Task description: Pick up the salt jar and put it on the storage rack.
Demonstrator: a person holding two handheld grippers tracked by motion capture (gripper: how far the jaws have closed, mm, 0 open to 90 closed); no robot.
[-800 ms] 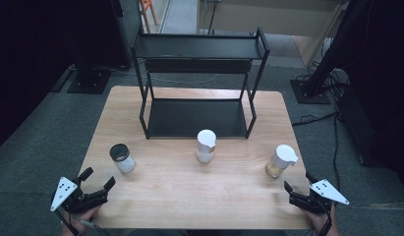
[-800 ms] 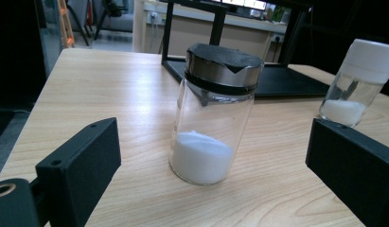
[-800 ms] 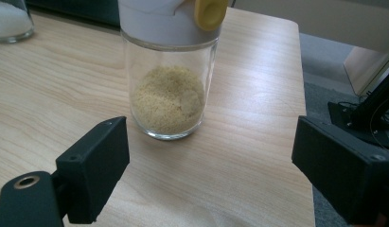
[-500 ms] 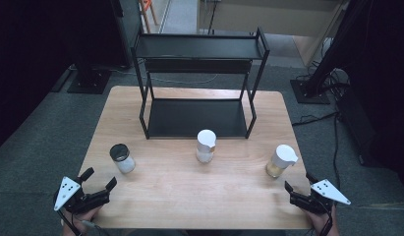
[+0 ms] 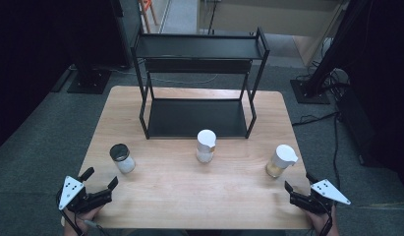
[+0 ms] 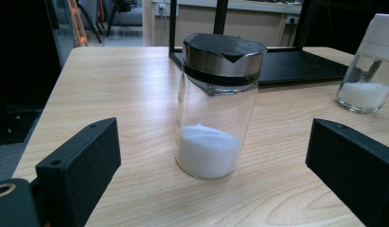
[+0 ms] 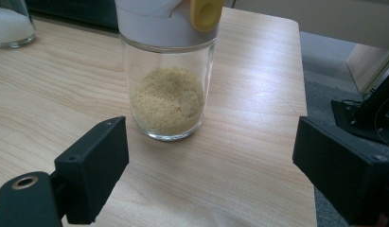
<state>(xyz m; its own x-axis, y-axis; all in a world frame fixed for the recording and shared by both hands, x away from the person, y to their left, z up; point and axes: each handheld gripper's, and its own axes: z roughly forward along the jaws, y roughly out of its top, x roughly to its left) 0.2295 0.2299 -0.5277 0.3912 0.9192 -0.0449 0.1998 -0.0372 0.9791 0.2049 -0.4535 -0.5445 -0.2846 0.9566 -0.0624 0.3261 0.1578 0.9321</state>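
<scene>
Nothing is lifted yet: your left gripper (image 5: 98, 184) and right gripper (image 5: 297, 184) gape before the dark-lidded jar (image 5: 122, 158) and yellow-grain jar (image 5: 280, 161), all three jars off the rack (image 5: 199, 115).

High view: fixed overhead, facing 12 o'clock and down across the table (image 5: 189, 196). Left gripper view: low, close, facing the dark-lidded jar (image 6: 216, 109), at 8 o'clock overhead. Right gripper view: low, close, facing the yellow-powder jar (image 7: 167, 71), at 4 o'clock overhead
</scene>
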